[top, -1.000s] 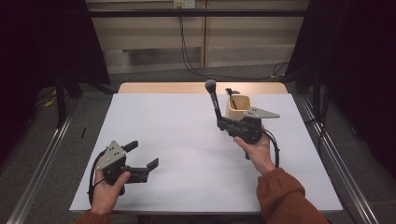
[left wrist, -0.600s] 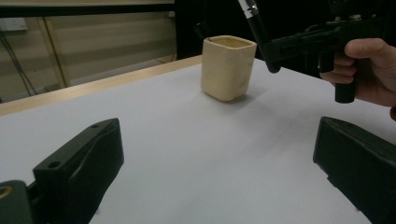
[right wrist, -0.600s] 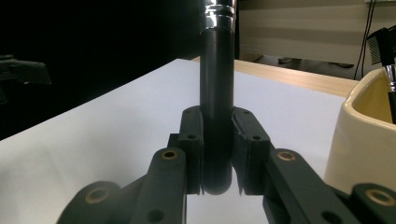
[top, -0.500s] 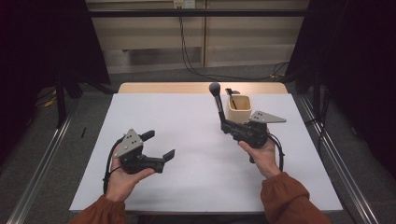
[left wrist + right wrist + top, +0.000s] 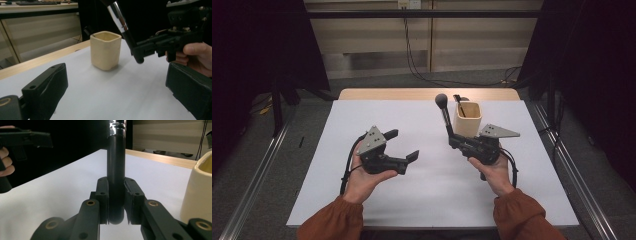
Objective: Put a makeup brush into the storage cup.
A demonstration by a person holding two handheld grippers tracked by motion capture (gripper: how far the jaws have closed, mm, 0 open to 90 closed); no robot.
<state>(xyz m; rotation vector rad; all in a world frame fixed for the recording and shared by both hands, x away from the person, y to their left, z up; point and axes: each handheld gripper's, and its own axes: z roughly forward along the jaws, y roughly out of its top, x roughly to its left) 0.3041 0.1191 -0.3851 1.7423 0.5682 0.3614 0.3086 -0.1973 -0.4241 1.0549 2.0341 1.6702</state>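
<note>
My right gripper [image 5: 452,140] is shut on the lower end of a black makeup brush [image 5: 445,117], which stands upright with its round dark head on top. In the right gripper view the pads [image 5: 103,200] clamp the brush handle [image 5: 116,167] from both sides. A cream square cup [image 5: 467,120] stands on the table just right of the brush, with another dark brush [image 5: 459,102] leaning inside it. My left gripper [image 5: 402,145] is held above the white table [image 5: 427,195] left of centre. It is open and holds nothing, and it faces the cup [image 5: 105,50] and the right gripper [image 5: 160,45].
The white sheet leaves a wooden strip [image 5: 412,94] of the table bare along the far edge. Metal rails [image 5: 257,180] run along the floor on both sides. Cables [image 5: 417,60] hang behind the table. My left gripper [image 5: 25,140] shows at the upper left of the right gripper view.
My left gripper has moved from the table's front left toward the middle and risen a little. The right gripper with the brush has stayed almost where it was.
</note>
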